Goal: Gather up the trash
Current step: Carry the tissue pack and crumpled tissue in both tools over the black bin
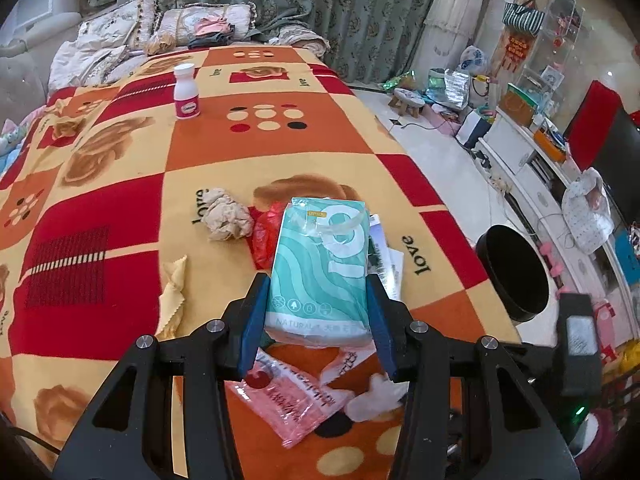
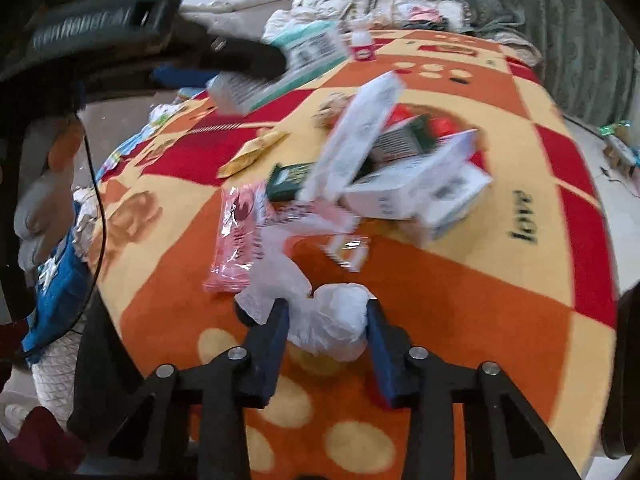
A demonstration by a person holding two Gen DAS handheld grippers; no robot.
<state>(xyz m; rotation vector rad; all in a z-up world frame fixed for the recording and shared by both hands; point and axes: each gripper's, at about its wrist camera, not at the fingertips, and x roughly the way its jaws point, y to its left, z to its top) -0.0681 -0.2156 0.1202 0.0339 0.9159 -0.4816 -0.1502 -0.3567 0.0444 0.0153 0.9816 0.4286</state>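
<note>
Between the blue pads of the left gripper (image 1: pixel 318 312), a teal tissue pack (image 1: pixel 320 268) is clamped and held above the patterned blanket (image 1: pixel 280 152). Beneath it, on the near part of the blanket, a pink wrapper (image 1: pixel 288 400) is seen lying flat, with a piece of white plastic (image 1: pixel 376 402) just to its right. Farther off, a crumpled beige tissue (image 1: pixel 226 219) lies touching a red plastic bag (image 1: pixel 266 236), and a yellow cloth (image 1: pixel 174 300) lies to the left. A white bottle (image 1: pixel 186 92) with a pink label is stood upright at the far end. To the right, off the blanket's edge, a black bin (image 1: pixel 514 272) is seen tilted toward the camera; its inside is dark, and any contents cannot be told.

In the right wrist view, a crumpled white plastic bag (image 2: pixel 332 320) is gripped between the fingers of the right gripper (image 2: pixel 328 332), low over the blanket. Beyond it, blurred white boxes (image 2: pixel 420 184) and a dark green box (image 2: pixel 286 180) are piled together.
</note>
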